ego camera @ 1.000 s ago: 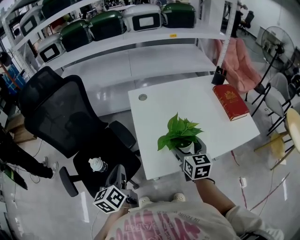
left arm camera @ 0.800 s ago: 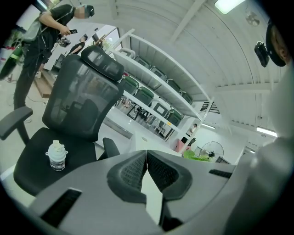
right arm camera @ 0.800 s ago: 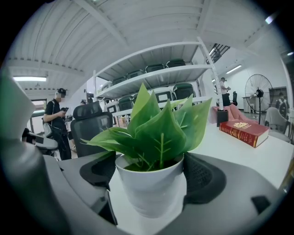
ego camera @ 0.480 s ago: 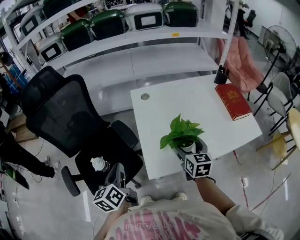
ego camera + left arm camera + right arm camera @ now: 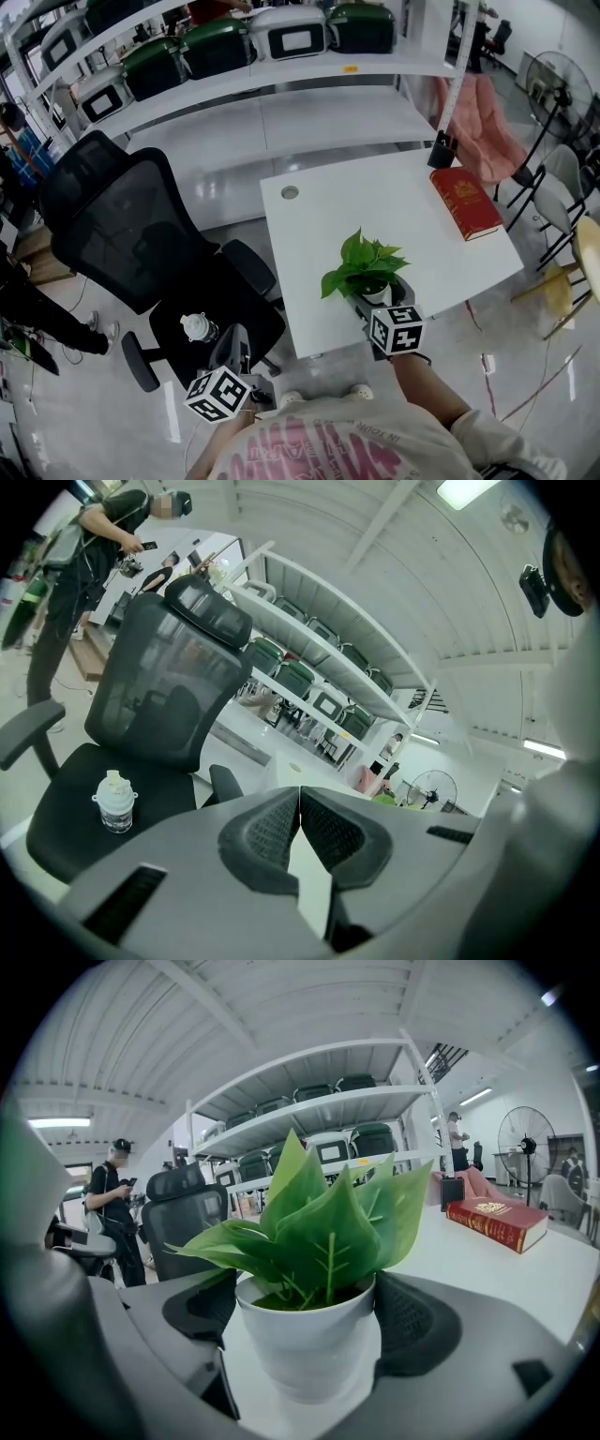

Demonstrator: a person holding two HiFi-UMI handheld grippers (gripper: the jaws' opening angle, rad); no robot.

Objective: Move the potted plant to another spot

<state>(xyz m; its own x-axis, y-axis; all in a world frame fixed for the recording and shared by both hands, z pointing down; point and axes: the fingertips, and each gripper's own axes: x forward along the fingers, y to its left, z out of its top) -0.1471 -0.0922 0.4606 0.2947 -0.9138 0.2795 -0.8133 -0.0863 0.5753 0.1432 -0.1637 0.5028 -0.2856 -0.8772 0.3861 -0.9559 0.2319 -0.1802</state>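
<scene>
My right hand-held gripper (image 5: 376, 300), lower centre of the head view, clasps the potted plant (image 5: 362, 262) standing on the worktop (image 5: 375, 202). My left hand-held gripper (image 5: 300, 808) is clenched and empty.

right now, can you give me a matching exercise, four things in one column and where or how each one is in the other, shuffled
Things:
1. potted plant
2. red book
3. bottle
4. left hand-held gripper

Places or states:
a. standing on the black chair, on its seat
b. jaws shut, nothing between them
c. lying near the far right corner of the table
d. between the jaws of the right hand-held gripper

Pairs: 1-d, 2-c, 3-a, 4-b
</scene>
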